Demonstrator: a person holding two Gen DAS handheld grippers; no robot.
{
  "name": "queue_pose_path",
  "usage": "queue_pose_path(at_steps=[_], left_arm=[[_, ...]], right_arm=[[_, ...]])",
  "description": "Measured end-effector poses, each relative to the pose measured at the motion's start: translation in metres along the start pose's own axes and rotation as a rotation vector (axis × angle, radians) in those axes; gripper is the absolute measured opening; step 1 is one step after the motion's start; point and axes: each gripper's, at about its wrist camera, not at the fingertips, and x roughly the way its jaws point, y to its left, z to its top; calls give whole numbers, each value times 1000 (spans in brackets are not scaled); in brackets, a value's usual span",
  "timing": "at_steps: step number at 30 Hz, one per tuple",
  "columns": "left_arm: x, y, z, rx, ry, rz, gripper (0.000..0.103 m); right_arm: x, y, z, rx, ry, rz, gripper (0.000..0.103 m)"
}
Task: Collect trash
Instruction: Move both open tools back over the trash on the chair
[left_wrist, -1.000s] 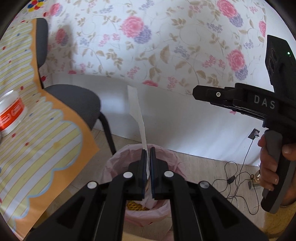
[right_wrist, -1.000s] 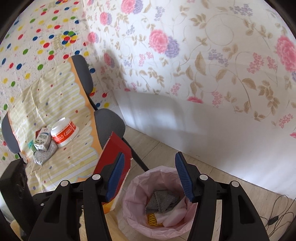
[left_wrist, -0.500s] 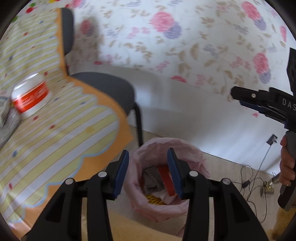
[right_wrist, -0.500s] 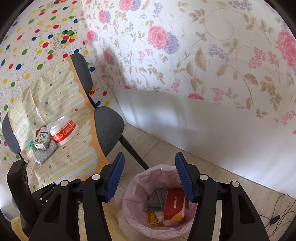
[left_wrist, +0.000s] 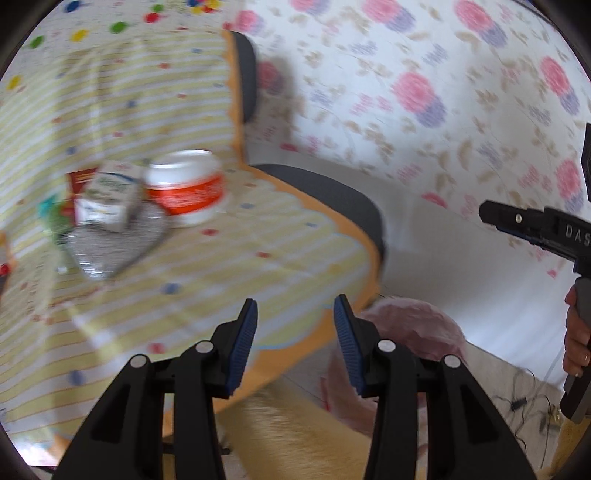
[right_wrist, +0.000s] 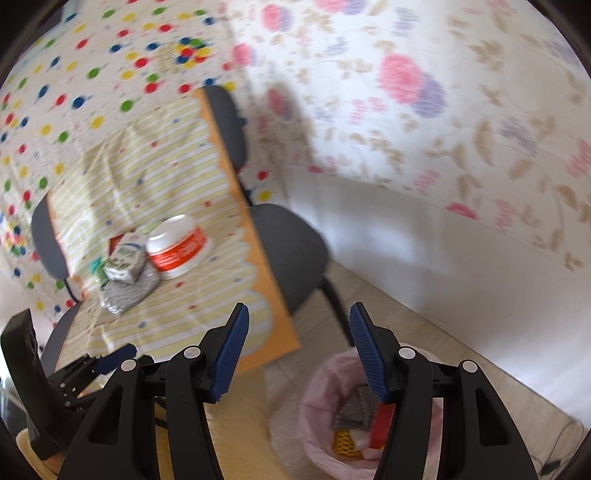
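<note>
While both views are smeared by motion blur, the left gripper shows its 2 blue-padded jaws parted to a middling gap with nothing between them; they have just been opening, then held at this gap. The right gripper stands a little wider, also empty, and its black body shows at the right edge of the left wrist view, gripped by a hand.

Just beyond the right gripper, low on the floor, sits the bin lined with a pink plastic bag. Inside it lie a grey scrubbing pad, a red carton and a piece of yellow foam netting.

Farther off, on the bench covered with a yellow-striped, orange-edged cloth, the remaining trash forms 1 tight cluster: a white tub with a red-orange label, a small white and green milk carton touching its left side, and a flat silver-grey foil pouch lying under and in front of the carton. More red and green scraps behind the carton are too blurred to identify.

A dark grey chair stands at the bench's far edge, near the flower-patterned wall.
</note>
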Motion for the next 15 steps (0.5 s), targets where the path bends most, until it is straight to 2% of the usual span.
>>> queue_pose_path(at_steps=[3, 9, 11, 12, 15], left_arm=[[-10, 27, 0, -41, -10, 60, 42], [-29, 94, 4, -147, 25, 318, 43], [-36, 113, 4, -184, 20, 366, 46], [-41, 123, 3, -203, 11, 385, 49], [-46, 149, 3, -248, -4, 414, 52]], right_arm=[[13, 28, 6, -45, 11, 47, 58], [39, 83, 16, -129, 31, 141, 58], [46, 100, 19, -152, 33, 172, 60], [52, 112, 21, -166, 34, 194, 65], [69, 144, 25, -217, 35, 232, 71]])
